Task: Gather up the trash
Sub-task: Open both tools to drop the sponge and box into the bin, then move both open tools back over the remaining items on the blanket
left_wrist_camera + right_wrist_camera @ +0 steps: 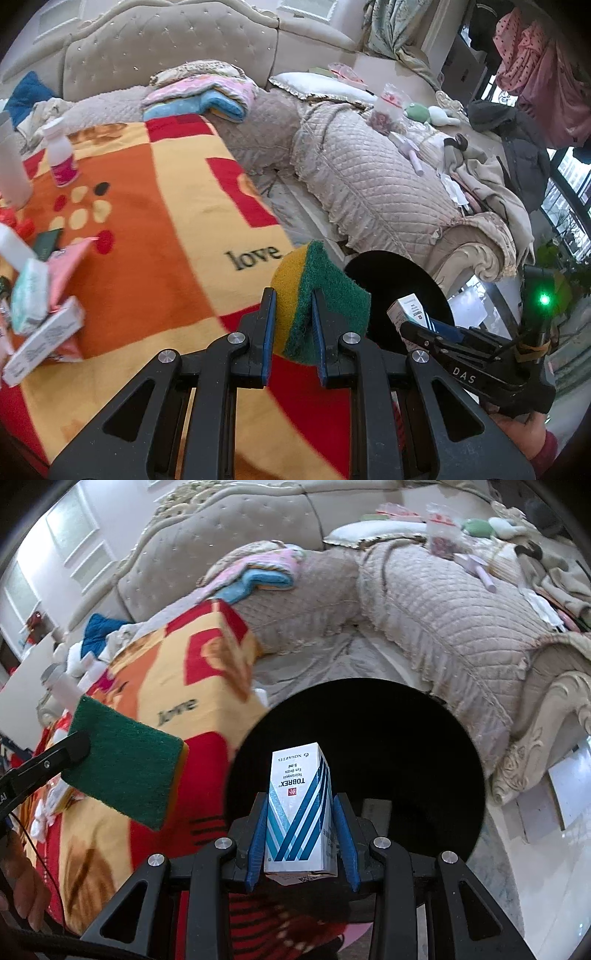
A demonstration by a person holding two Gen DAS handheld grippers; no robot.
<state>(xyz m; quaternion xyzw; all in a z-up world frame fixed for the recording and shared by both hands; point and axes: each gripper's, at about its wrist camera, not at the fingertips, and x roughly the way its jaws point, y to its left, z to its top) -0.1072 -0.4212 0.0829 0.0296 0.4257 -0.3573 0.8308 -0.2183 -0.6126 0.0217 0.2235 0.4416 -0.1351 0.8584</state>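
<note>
Far to the left of the left gripper (291, 332), a loose heap of wrappers and small cartons (40, 295) lies on the fleecy patchwork blanket (155, 229), with a white plastic bottle (61, 155) standing upright farther ahead on the same side. The blanket, soft and printed in orange, cream and red blocks with the word "love", spreads flat between that heap and the gripper. The left gripper pinches a scouring sponge (317, 295), yellow foam backed by a coarse green pad, its blue-lined fingers pressed against both faces; the sponge stands on edge and rises above the fingertips. Just to its right and beyond the blanket's edge gapes the round black mouth of a bin (406, 280), smooth-rimmed and dark inside. The right gripper (301, 834) hangs directly over that opening, clamped on a small rectangular cardboard eye-drop box (299, 805), white with blue diagonal stripes, held upright between the blue pads with its printed top pointing away. From the right wrist view the sponge sits close to the left of the box, near the bin's rim. Ahead of both grippers, a quilted beige sofa (443, 627) with frilled edges curves around, strewn with folded towels (207, 96) and soft clutter; its carved cream leg (535, 738) stands just right of the bin.
</note>
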